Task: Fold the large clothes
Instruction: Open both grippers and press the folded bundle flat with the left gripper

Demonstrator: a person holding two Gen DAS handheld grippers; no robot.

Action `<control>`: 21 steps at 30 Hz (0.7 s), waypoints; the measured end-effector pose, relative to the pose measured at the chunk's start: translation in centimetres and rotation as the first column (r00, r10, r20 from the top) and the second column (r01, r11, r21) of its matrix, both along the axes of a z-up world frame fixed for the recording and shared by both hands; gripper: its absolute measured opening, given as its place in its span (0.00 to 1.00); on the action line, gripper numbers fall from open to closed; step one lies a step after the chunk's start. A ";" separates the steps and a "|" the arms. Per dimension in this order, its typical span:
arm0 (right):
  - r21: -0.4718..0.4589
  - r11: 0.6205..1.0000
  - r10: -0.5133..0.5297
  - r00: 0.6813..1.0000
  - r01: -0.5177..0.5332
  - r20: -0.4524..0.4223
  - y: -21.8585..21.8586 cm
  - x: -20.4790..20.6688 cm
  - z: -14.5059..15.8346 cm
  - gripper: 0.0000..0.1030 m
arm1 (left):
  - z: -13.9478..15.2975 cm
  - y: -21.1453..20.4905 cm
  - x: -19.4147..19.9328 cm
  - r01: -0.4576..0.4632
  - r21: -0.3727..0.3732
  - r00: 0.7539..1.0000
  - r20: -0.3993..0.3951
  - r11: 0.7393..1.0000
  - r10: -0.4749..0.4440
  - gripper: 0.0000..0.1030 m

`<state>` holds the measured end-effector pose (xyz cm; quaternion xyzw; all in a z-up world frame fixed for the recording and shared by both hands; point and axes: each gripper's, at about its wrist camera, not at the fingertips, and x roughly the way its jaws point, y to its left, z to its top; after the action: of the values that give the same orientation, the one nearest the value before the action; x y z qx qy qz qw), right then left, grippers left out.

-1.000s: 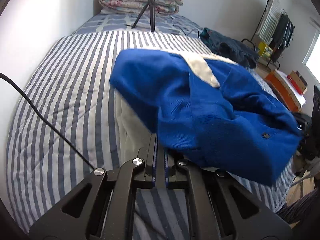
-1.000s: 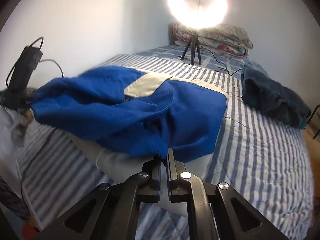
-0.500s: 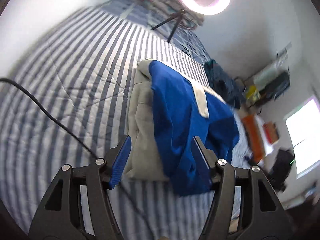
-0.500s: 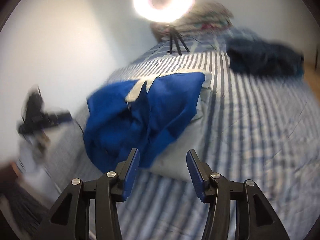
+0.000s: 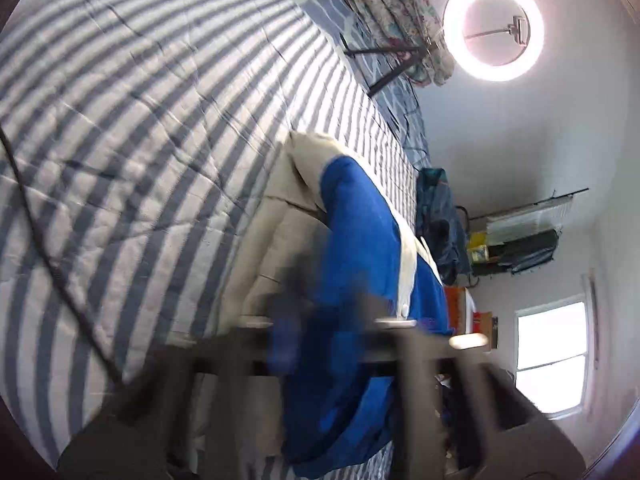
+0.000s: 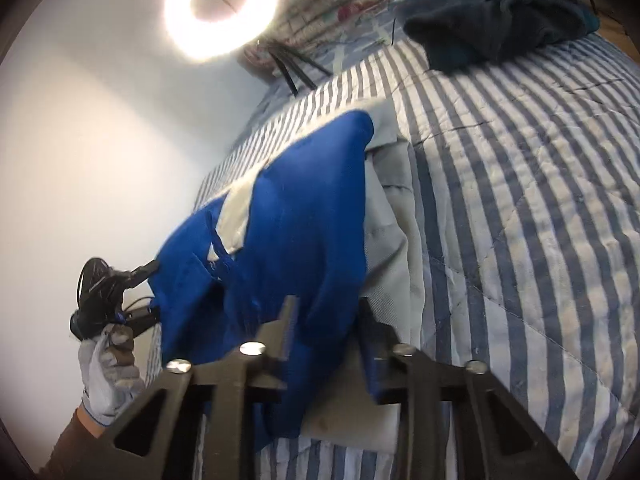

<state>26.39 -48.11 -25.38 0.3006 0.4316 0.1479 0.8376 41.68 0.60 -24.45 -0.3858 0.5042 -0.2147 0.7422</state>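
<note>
Two grippers point down at the near edge of a blue and cream garment lying bunched on the striped bedspread.

Right gripper is tilted to one side, rolled over. Its jaws are closing, with a fold of blue cloth and the cream layer under it lying between the fingers; they still stand apart and I see no pinch.

Left gripper is heavily blurred and rolled the same way. It is closing too, blue fabric crossing the gap, but whether it presses the cloth I cannot tell. From the right wrist view, the person's gloved left hand grips that tool's handle, brown sleeve below it.

A ring light glows at the bed's far end, beside a dark heap of clothes.
</note>
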 end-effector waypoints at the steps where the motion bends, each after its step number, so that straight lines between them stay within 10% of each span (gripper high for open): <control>1: -0.011 1.000 0.007 1.000 -0.007 0.002 0.2 0.1 0.2 0.02 | 0.4 -0.4 -0.2 0.007 0.055 1.000 0.023 0.998 -0.008 0.05; 9: -0.049 0.997 0.063 0.996 -0.060 0.063 -0.5 -1.4 4.5 0.00 | 1.9 -1.8 -4.0 0.039 0.198 0.998 0.037 0.979 -0.047 0.00; 17: -0.144 0.988 0.041 0.998 -0.047 -0.041 -0.1 -0.7 -0.9 0.01 | 0.0 -2.9 -5.3 0.107 0.339 0.992 0.028 0.935 -0.123 0.00; 21: -0.221 0.975 0.031 0.999 -0.032 -0.008 -1.4 -1.9 2.4 0.24 | 3.9 -1.9 -6.0 0.089 0.441 0.981 0.114 0.893 -0.155 0.00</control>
<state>24.44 -49.47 -23.00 0.1989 0.4518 0.1117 0.8625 35.68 -1.29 -20.54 -0.1614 0.5068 -0.1709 0.8294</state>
